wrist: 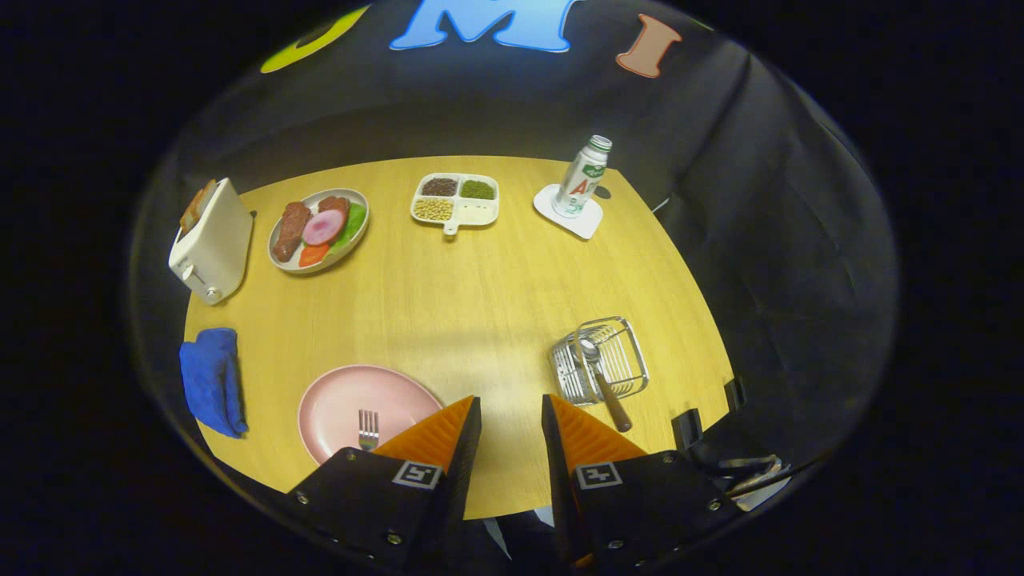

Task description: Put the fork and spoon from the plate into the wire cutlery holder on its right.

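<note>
A pink plate (pixel 344 400) lies on the wooden table just left of my fingers. A metal fork (pixel 368 430) rests on it with its tines pointing away; its handle is hidden behind my left finger. To the right stands the wire cutlery holder (pixel 616 352). The spoon (pixel 602 376) leans in it, bowl inside and brown handle sticking out over the near rim. My gripper (pixel 512 410) hangs above the table's near edge, between plate and holder. Its fingers are open with only bare table in the gap.
Along the far side stand a white toaster (pixel 213 242), a plate of food (pixel 318 230), a divided dish of beans (pixel 456 201) and a bottle (pixel 582 178) on a white coaster. A blue cloth (pixel 212 380) lies at the left edge.
</note>
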Action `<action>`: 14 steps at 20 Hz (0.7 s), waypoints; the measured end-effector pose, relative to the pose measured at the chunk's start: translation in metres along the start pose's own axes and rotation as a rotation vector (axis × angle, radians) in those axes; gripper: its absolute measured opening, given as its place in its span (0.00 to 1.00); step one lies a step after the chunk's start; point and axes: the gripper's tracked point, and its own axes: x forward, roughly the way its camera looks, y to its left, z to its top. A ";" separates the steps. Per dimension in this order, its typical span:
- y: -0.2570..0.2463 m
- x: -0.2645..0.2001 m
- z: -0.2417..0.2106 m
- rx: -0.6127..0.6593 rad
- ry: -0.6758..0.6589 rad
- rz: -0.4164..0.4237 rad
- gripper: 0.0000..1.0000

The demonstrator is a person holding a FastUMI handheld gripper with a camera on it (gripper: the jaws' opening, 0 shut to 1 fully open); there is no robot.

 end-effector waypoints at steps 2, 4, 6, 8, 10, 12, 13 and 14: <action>0.026 -0.001 -0.010 -0.028 0.016 0.026 0.46; 0.051 -0.002 -0.024 -0.066 0.036 0.046 0.46; 0.071 0.000 -0.036 -0.093 0.056 0.067 0.46; 0.087 -0.002 -0.046 -0.108 0.071 0.089 0.46; 0.099 0.001 -0.058 -0.115 0.095 0.102 0.46; 0.109 0.006 -0.071 -0.115 0.123 0.109 0.46; 0.114 0.009 -0.077 -0.112 0.140 0.112 0.46; 0.119 0.012 -0.085 -0.110 0.157 0.120 0.46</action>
